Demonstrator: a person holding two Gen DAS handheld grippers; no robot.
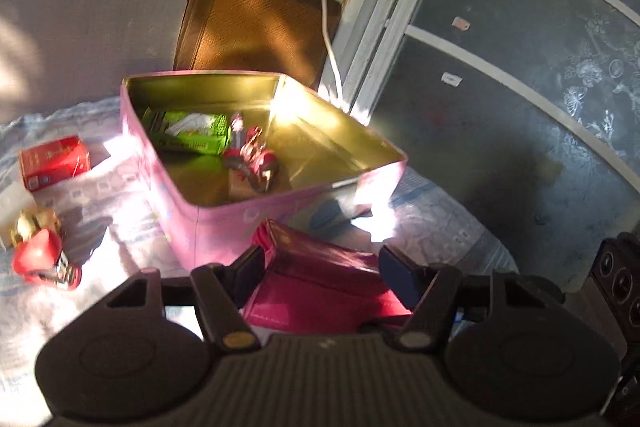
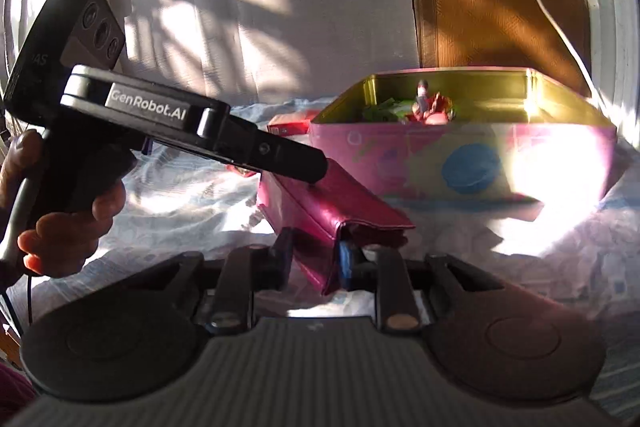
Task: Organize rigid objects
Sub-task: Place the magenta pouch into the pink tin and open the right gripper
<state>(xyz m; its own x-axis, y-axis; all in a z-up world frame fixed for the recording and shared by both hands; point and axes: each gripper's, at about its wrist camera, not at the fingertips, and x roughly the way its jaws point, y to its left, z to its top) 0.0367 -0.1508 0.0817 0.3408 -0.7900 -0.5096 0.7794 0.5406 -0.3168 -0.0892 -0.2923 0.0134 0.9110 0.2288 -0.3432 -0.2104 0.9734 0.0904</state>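
Both tongs pinch a glossy magenta leather wallet: left gripper across it, right gripper at its corner.

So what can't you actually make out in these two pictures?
- Pink tin: part of its floor, left wrist view, lost in sun glare.
- Magenta wallet: its underside, both views.
- Red stapler: small detail, left wrist view, blurred.
- Tin's contents, right wrist view: mostly behind its wall.

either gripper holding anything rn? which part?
Both on the magenta wallet. Left gripper spans its width, jaws against opposite edges. Right gripper pinches its near folded end.
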